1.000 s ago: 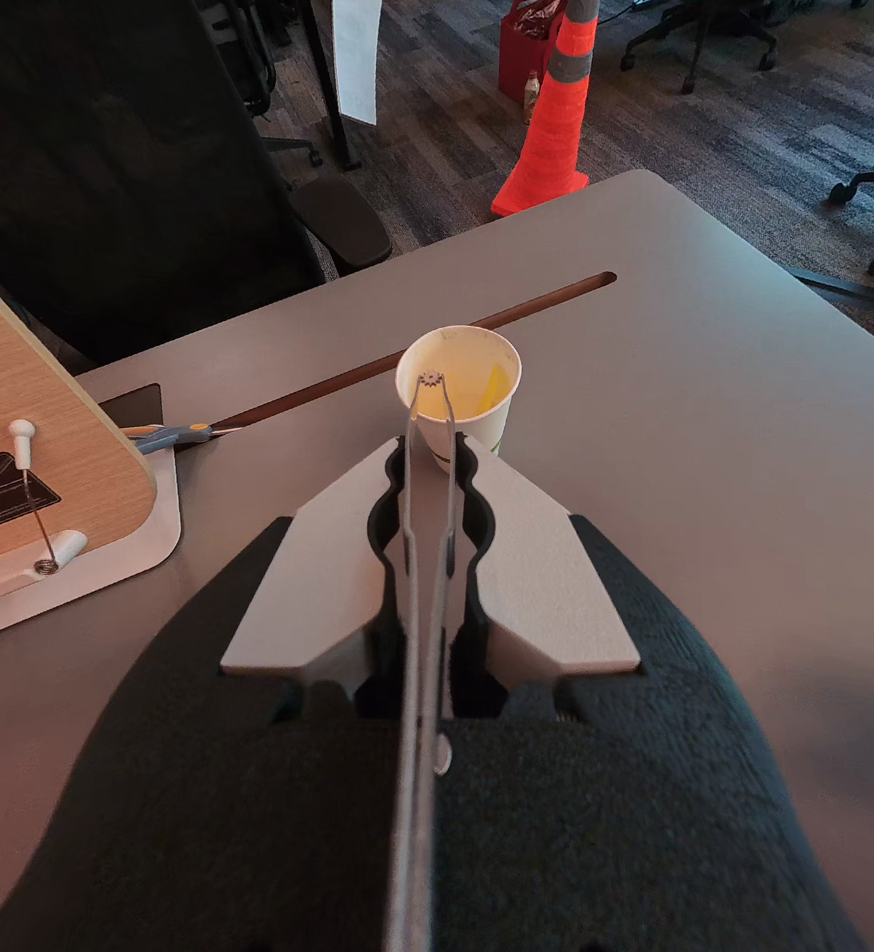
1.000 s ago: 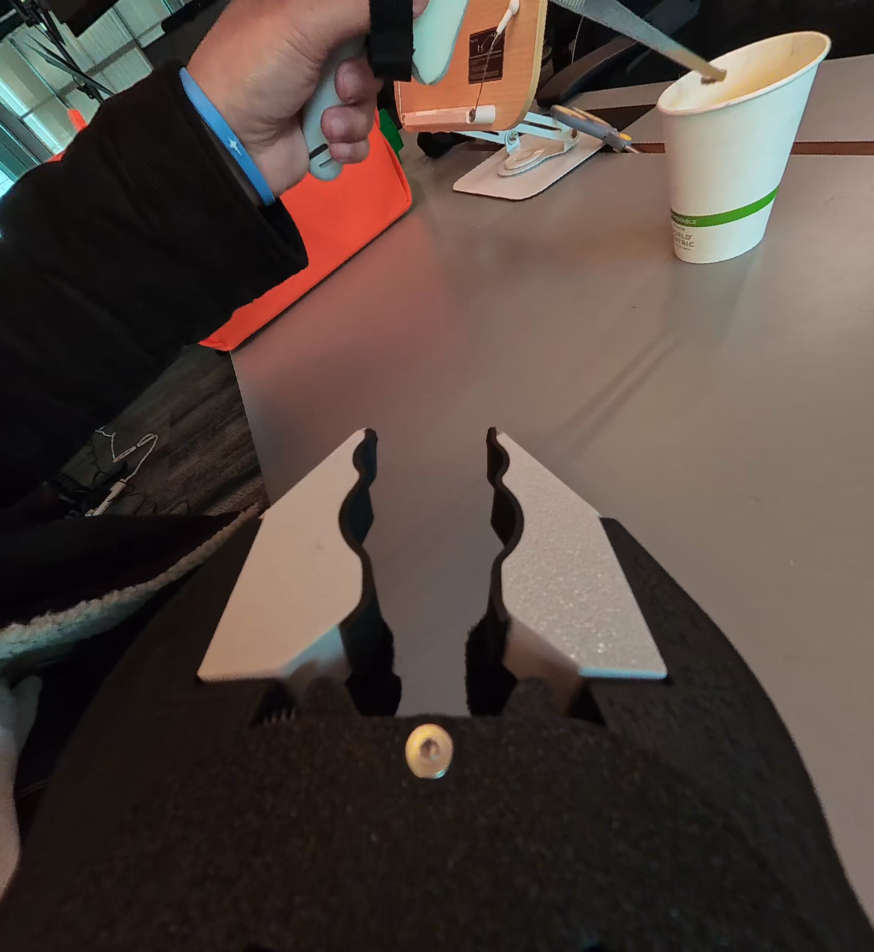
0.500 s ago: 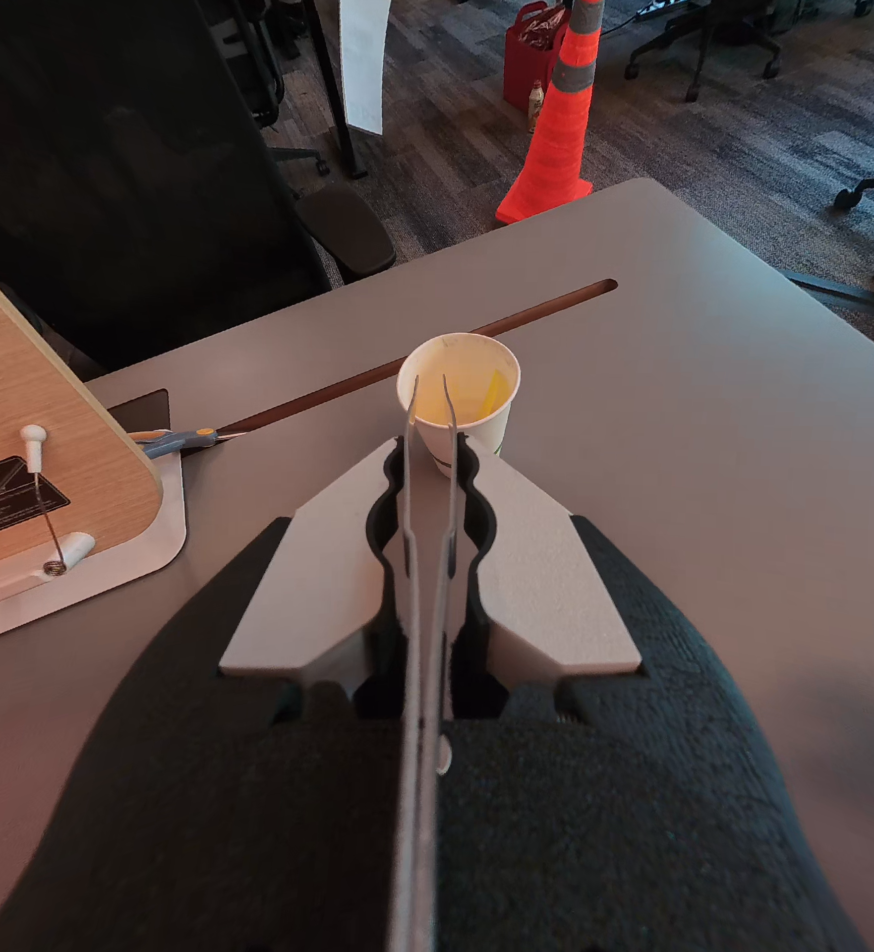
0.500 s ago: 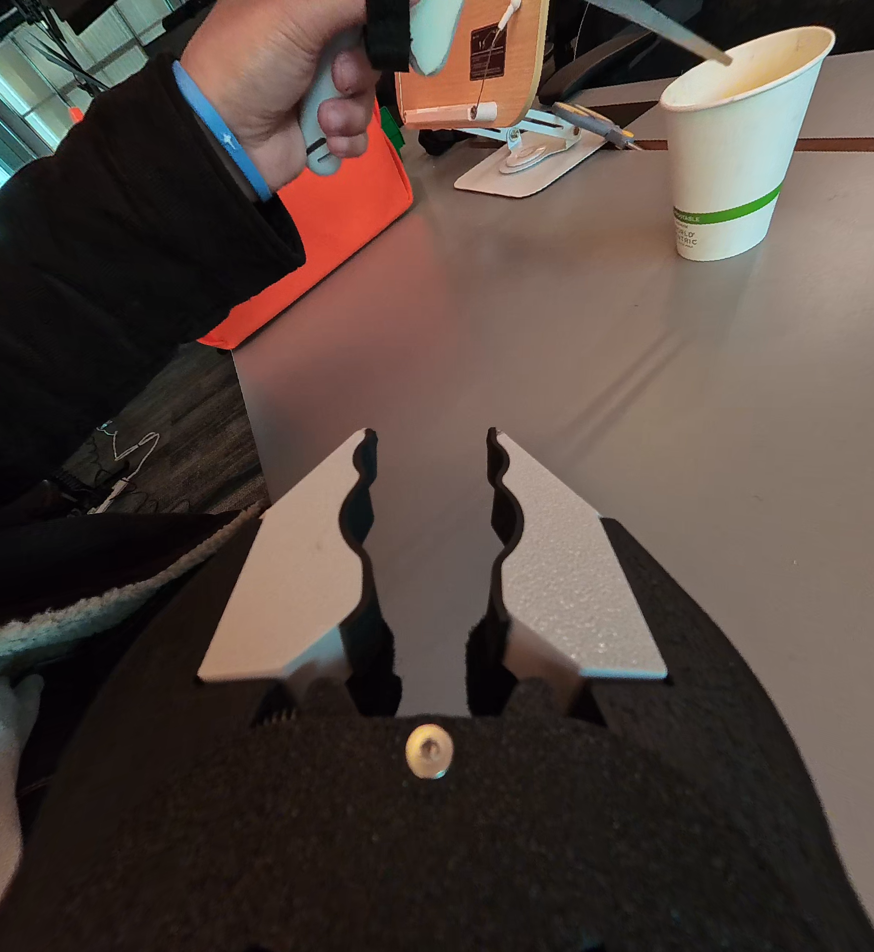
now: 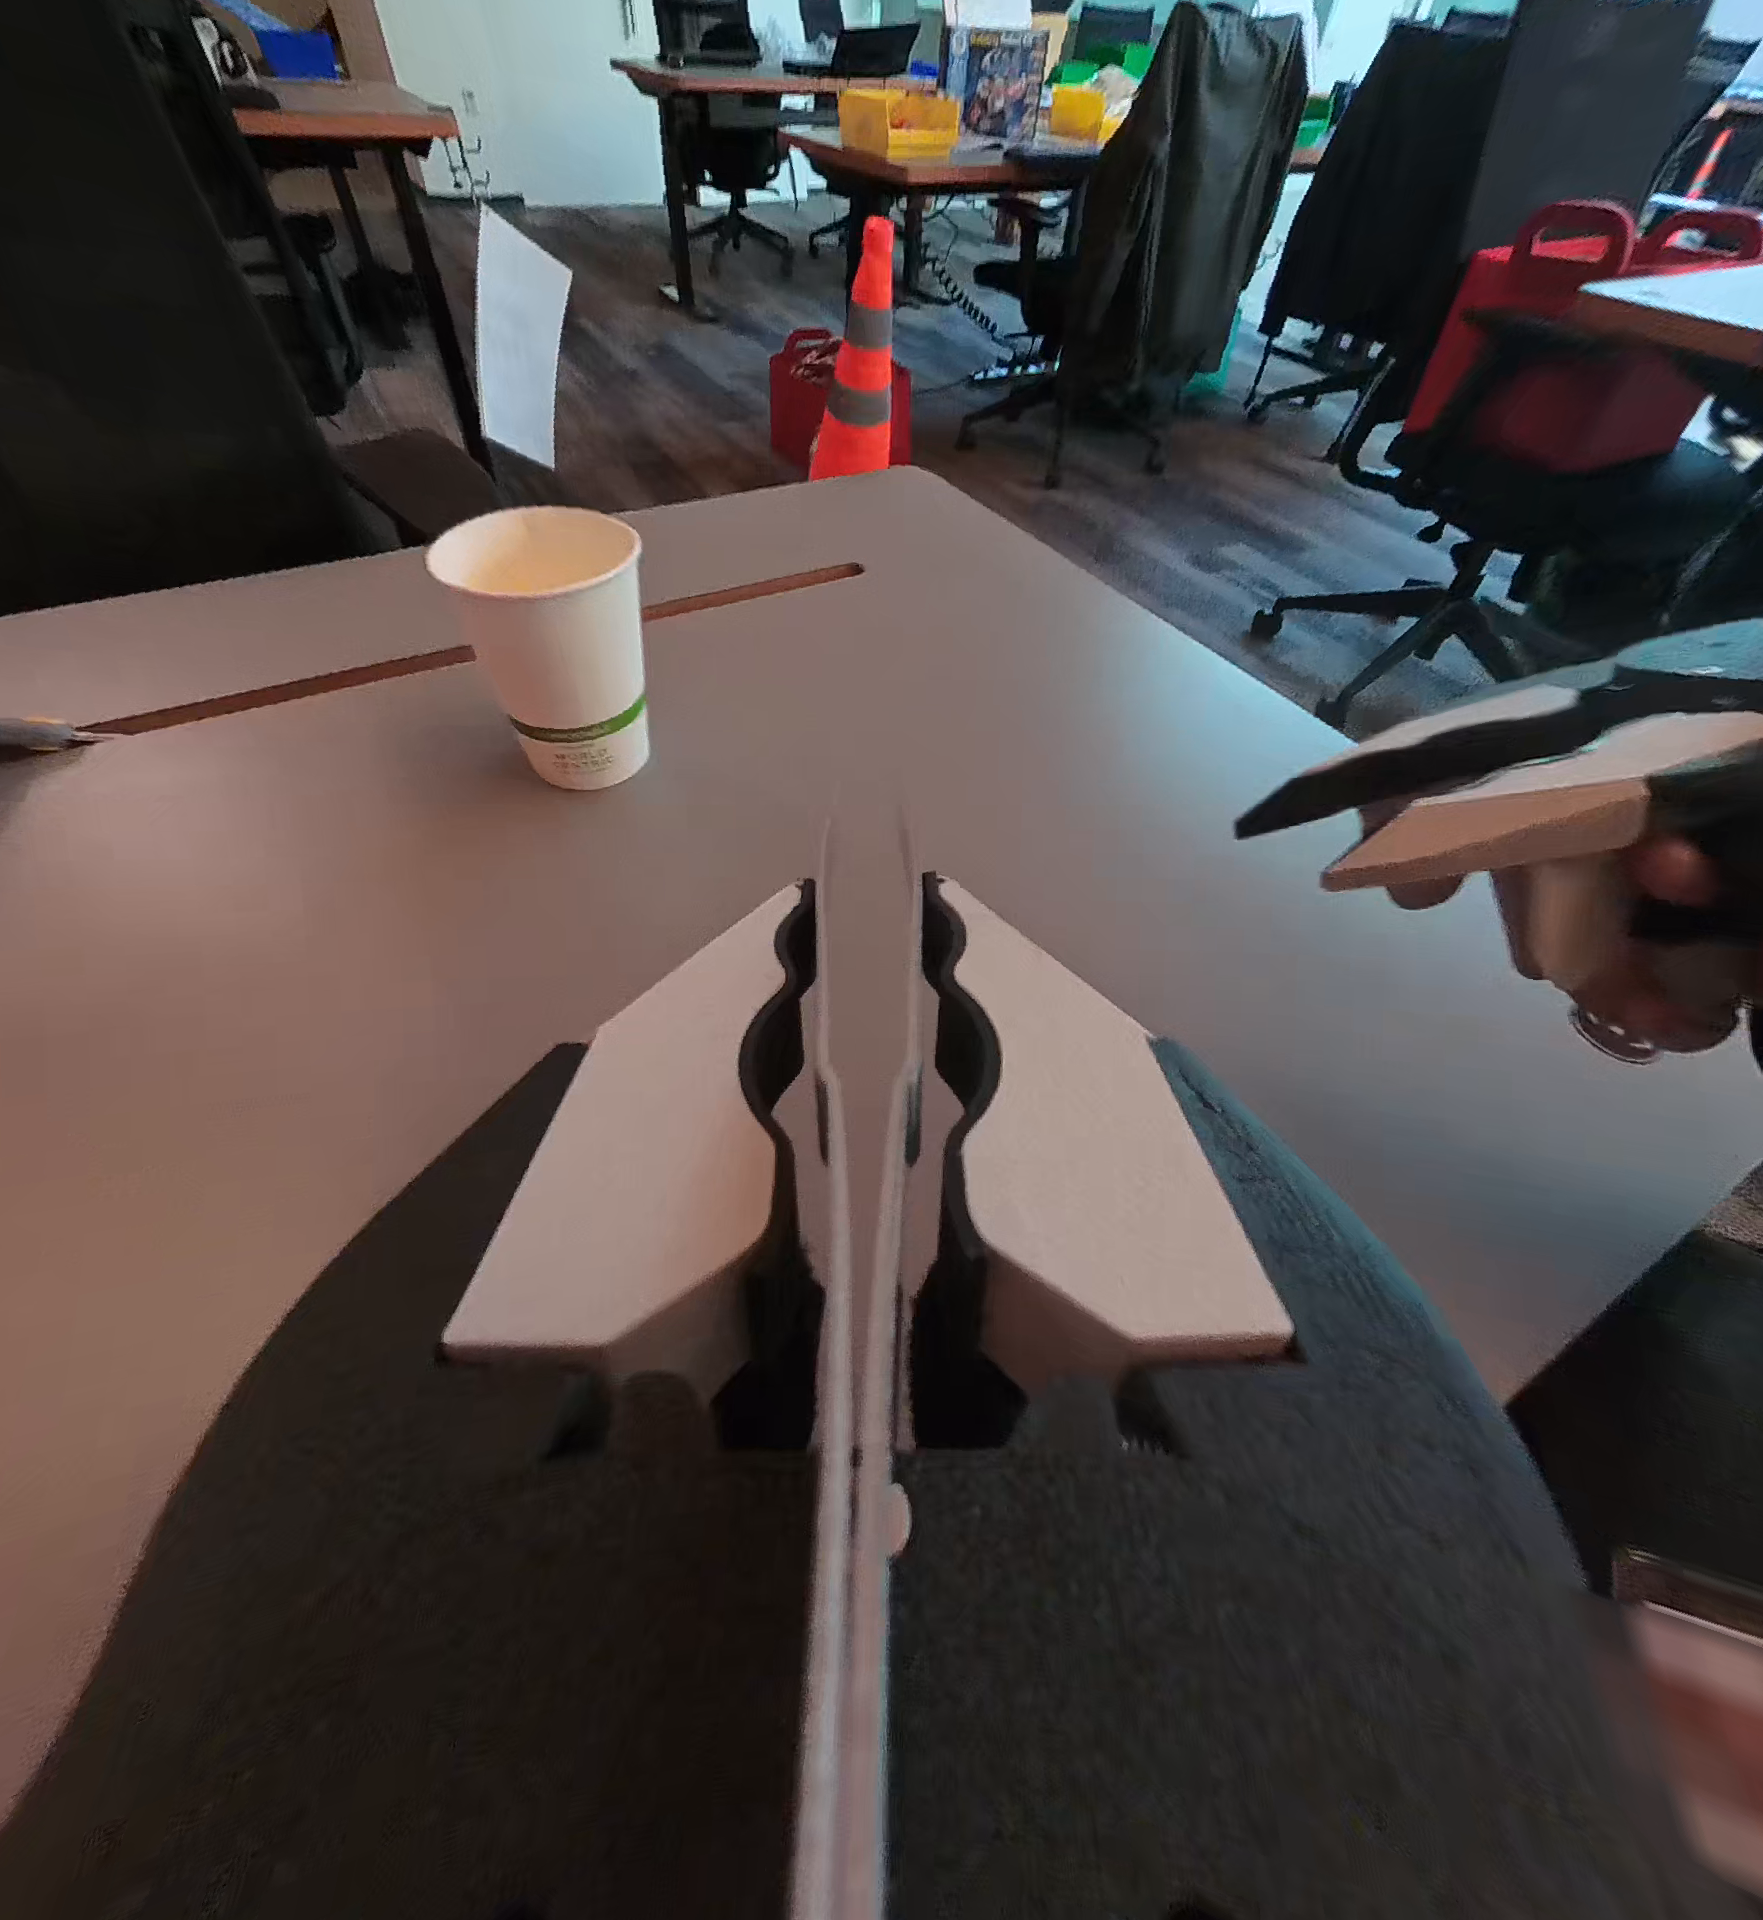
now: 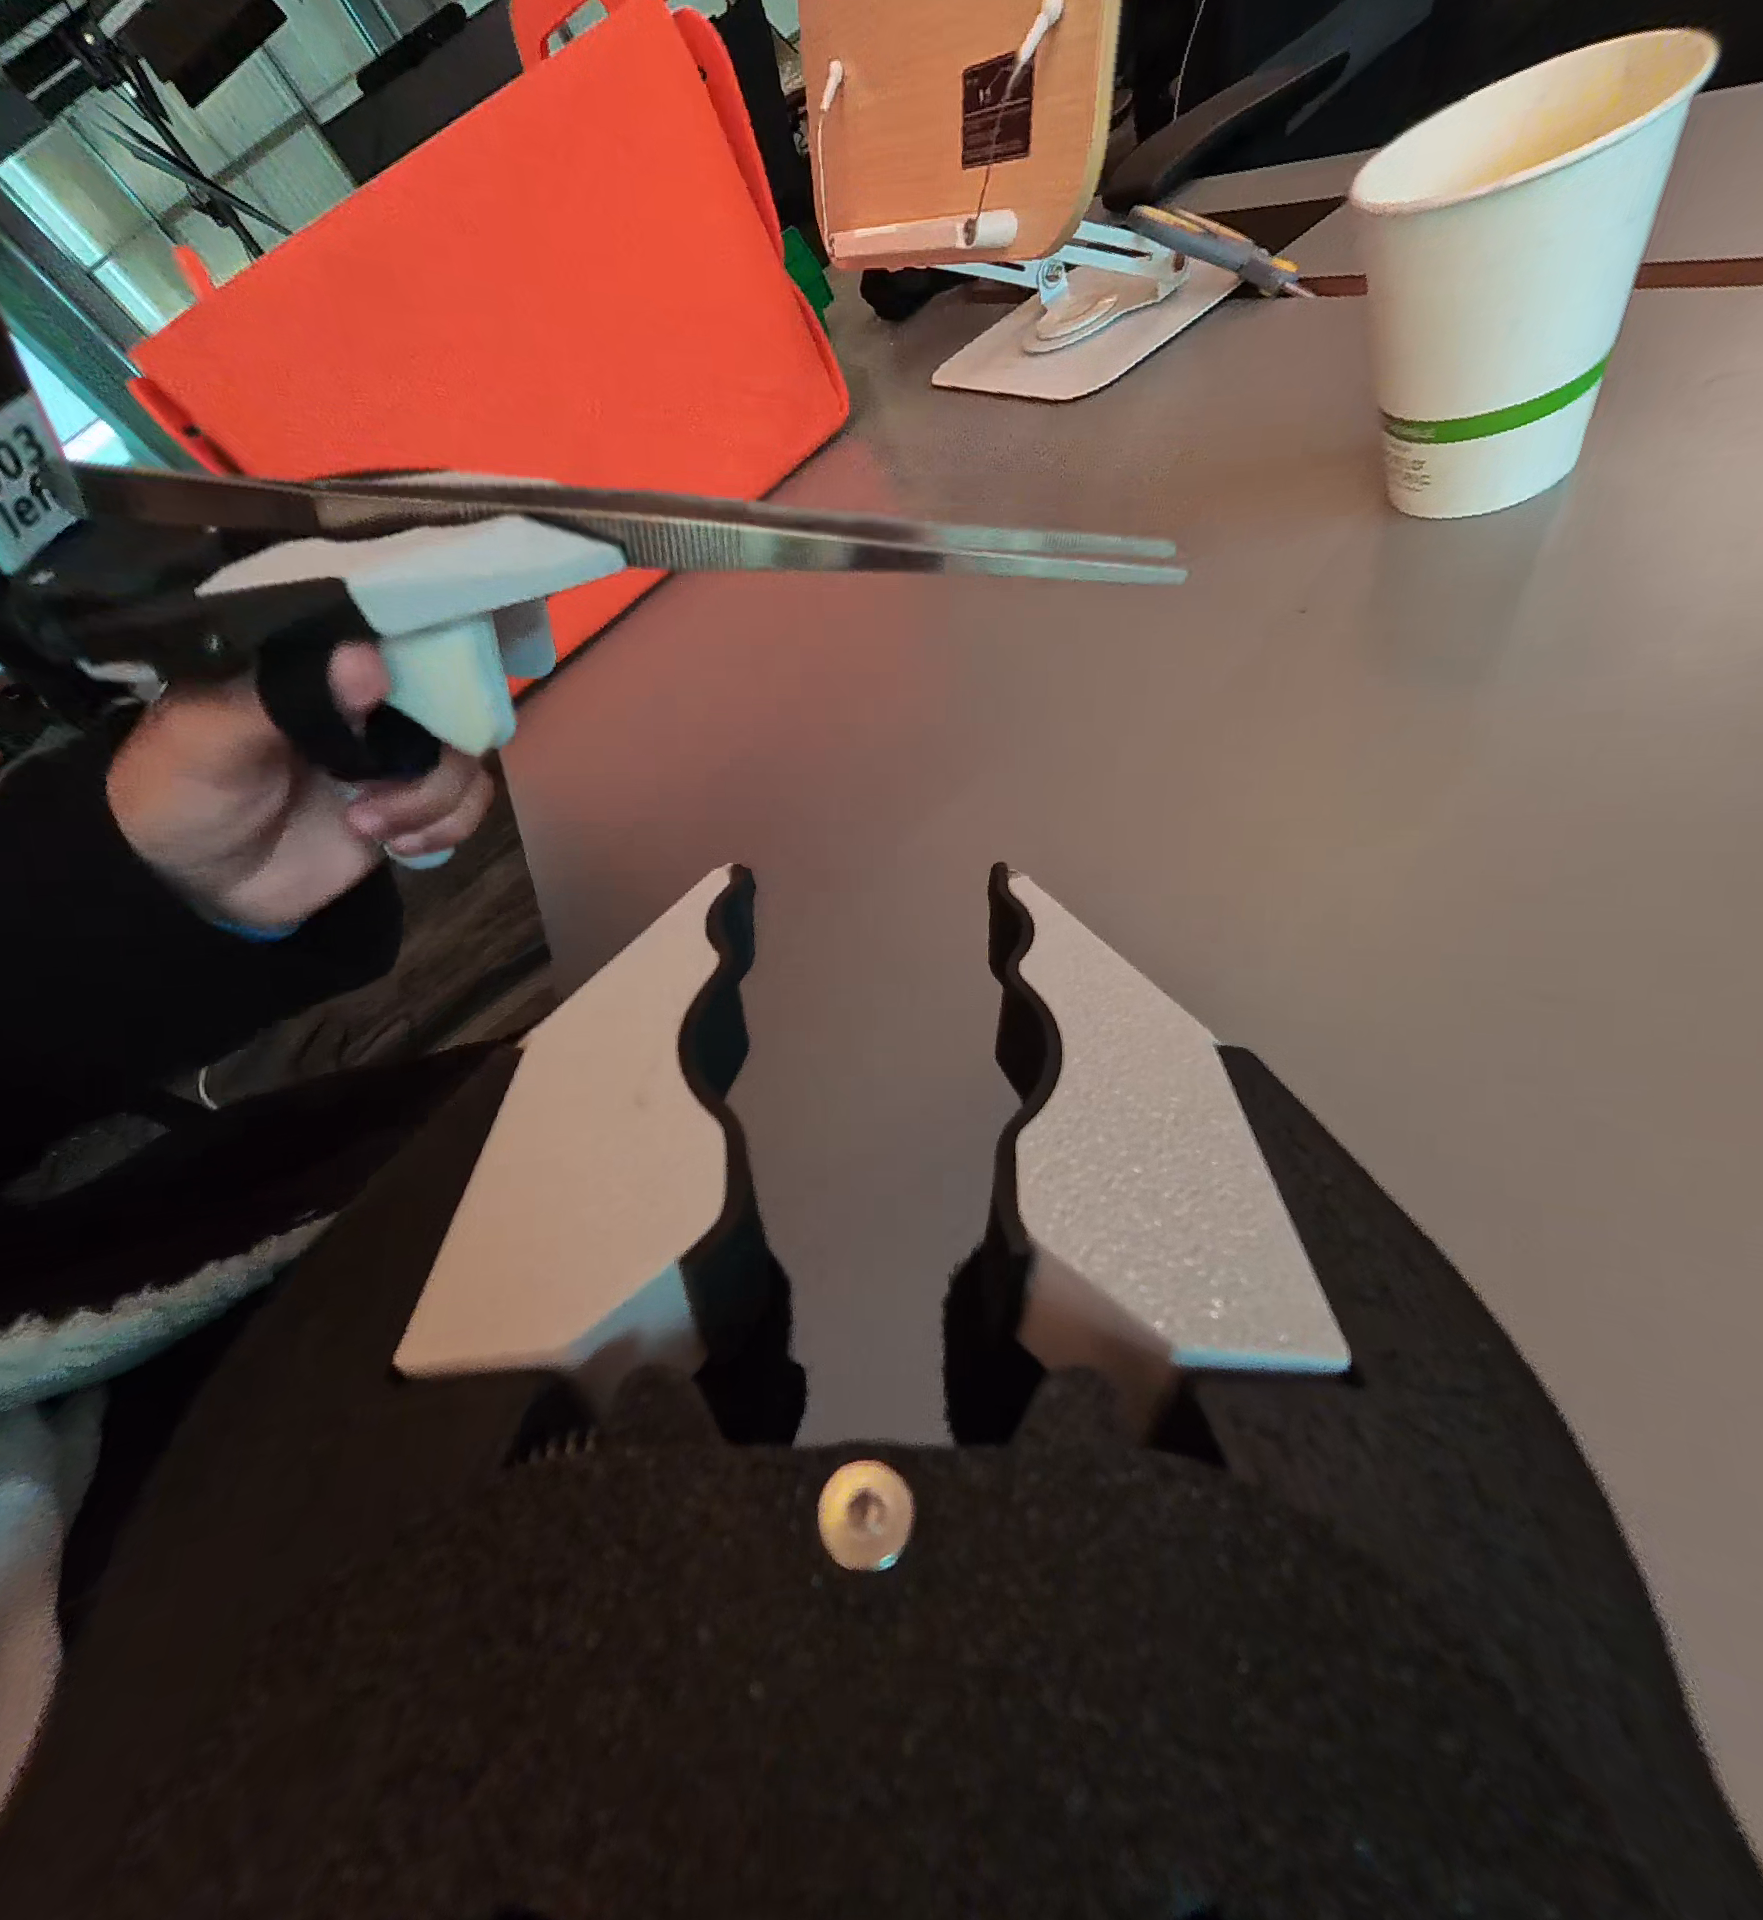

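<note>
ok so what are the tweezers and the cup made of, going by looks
Long silver tweezers: likely steel, given their bright mirror-like sheen and ridged grip section. White cup with a green band: seemingly paper, judging by its matte wall and thin rolled rim; any lining cannot be told.

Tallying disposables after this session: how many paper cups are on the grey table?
1. The white paper cup with a green band stands upright on the grey table, beside its long slot; none other shows, though the views miss part of the table.
</note>
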`<state>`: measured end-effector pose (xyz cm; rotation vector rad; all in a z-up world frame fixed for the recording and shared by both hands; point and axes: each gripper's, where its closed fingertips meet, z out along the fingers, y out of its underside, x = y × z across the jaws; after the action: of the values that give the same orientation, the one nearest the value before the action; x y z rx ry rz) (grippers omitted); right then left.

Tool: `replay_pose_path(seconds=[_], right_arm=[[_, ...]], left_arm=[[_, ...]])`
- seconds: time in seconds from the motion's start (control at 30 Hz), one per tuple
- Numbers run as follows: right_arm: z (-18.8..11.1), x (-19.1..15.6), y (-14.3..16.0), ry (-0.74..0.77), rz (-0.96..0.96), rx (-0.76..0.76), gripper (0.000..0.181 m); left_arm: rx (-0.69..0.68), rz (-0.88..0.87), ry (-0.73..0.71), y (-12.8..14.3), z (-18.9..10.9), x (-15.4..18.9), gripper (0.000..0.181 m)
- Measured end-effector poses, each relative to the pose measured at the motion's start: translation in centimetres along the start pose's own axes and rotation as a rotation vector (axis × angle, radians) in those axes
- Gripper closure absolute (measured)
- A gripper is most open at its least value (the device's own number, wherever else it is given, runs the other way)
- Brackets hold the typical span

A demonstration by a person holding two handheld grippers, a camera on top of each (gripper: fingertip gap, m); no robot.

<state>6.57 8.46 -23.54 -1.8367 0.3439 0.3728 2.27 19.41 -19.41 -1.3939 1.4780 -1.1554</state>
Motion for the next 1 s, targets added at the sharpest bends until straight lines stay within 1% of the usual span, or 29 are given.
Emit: replay_pose_path(seconds=[0.1, 0.13, 0.2, 0.23, 0.3, 0.4, 0.47, 0.53, 0.57, 0.6, 0.63, 0.7, 0.77, 0.83, 0.9, 1.0], right_arm=[[0.3, -0.8, -0.2, -0.002, -0.046, 0.011, 0.134], [0.5, -1.2, -0.4, -0.017, -0.03, 0.025, 0.134], [1.0, -2.2, -0.9, -0.083, 0.084, 0.072, 0.129], [1.3, -2.7, -1.2, -0.129, 0.167, 0.099, 0.124], [2.1, -3.8, -2.0, -0.235, 0.331, 0.15, 0.119], [2.8, -5.0, -3.1, -0.377, 0.515, 0.214, 0.126], [3.1, -5.0, -3.6, -0.422, 0.598, 0.246, 0.127], [3.0, -5.2, -3.7, -0.469, 0.657, 0.249, 0.141], [3.0, -5.0, -3.7, -0.47, 0.676, 0.247, 0.147], [3.0, -4.8, -3.6, -0.467, 0.684, 0.246, 0.159], [2.8, -4.7, -3.7, -0.478, 0.699, 0.252, 0.16], [2.7, -4.0, -4.3, -0.479, 0.742, 0.289, 0.162], [2.3, -2.5, -5.4, -0.466, 0.796, 0.334, 0.166], [1.7, -0.9, -6.9, -0.446, 0.805, 0.36, 0.169], [1.1, 0.7, -8.8, -0.404, 0.778, 0.377, 0.171], [-0.1, 2.9, -12.4, -0.285, 0.608, 0.365, 0.171]], left_arm=[[0.052, 0.036, 0.04, -0.2, 0.0, 1.7, 0.162], [0.067, 0.043, 0.042, -0.3, 0.1, 2.0, 0.162], [0.099, 0.045, 0.06, -0.3, 0.1, 2.7, 0.162], [0.116, 0.042, 0.069, -0.4, 0.1, 3.1, 0.162], [0.14, 0.042, 0.098, -0.5, 0.0, 4.2, 0.162], [0.154, 0.075, 0.146, -0.5, 0.0, 6.2, 0.162], [0.162, 0.115, 0.155, -0.4, 0.0, 7.2, 0.162], [0.159, 0.16, 0.153, -0.2, 0.1, 8.0, 0.162], [0.162, 0.176, 0.145, -0.3, 0.1, 8.2, 0.162], [0.175, 0.183, 0.145, -0.4, 0.0, 8.4, 0.162], [0.174, 0.181, 0.144, -0.4, 0.1, 8.5, 0.162], [0.13, 0.154, 0.13, 0.0, 0.3, 8.4, 0.161], [0.072, 0.082, 0.158, 0.7, 0.6, 8.4, 0.156], [0.064, -0.002, 0.2, 0.9, 0.6, 8.5, 0.155], [0.026, -0.034, 0.213, 1.6, 0.8, 8.2, 0.152], [-0.048, -0.064, 0.165, 3.0, 0.6, 6.8, 0.147]])
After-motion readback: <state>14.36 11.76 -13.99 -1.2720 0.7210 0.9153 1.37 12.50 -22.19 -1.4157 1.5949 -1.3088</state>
